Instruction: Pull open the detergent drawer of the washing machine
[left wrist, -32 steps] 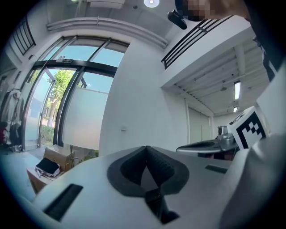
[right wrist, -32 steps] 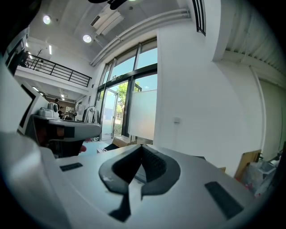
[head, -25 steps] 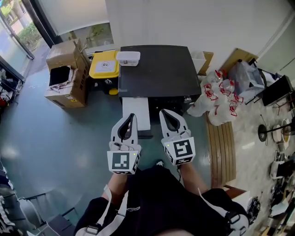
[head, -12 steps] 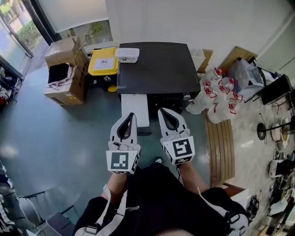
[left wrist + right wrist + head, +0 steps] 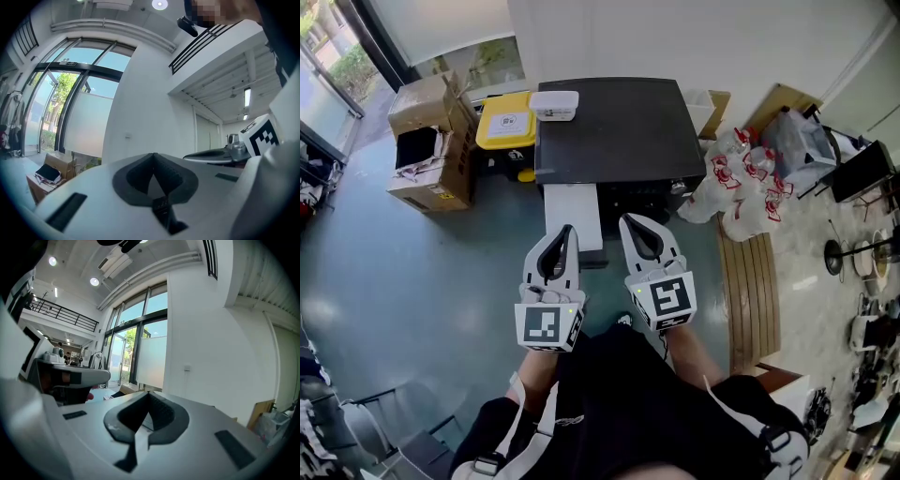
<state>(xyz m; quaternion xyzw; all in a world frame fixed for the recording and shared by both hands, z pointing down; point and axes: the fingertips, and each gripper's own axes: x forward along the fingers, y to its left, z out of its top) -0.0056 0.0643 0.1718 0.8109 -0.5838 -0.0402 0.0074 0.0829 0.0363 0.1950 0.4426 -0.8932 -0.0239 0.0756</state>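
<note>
1. Clearly, the washing machine [image 5: 619, 131] with its black top stands on the floor [image 5: 422, 272], backed against the white wall [image 5: 675, 37].
2. The white detergent drawer [image 5: 572, 206] juts out from the machine's front, at the left end of that front in the head view, and is already pulled well open.
3. The left gripper [image 5: 568, 231] is held over the near end of the drawer. Its fingers [image 5: 136, 176] are pressed tip to tip with nothing between them. Whether it touches the drawer cannot be told.
4. The right gripper [image 5: 626, 221] is just beside the drawer's right edge, in front of the machine. Its fingers [image 5: 161, 411] are likewise closed together and empty.
5. The two grippers lie side by side, close but apart, both pointing toward the machine. Their marker cubes face up toward the head camera.
6. A white container [image 5: 554, 104] sits at the back left corner of the machine's top.
7. Left of the machine on the floor stands a yellow-lidded bin [image 5: 507, 123], and further left a cardboard box [image 5: 431, 164] with its flaps open.
8. Right of the machine lie plastic bags [image 5: 741, 192] with red print, and a wooden bench [image 5: 753, 295] runs toward the person.
</note>
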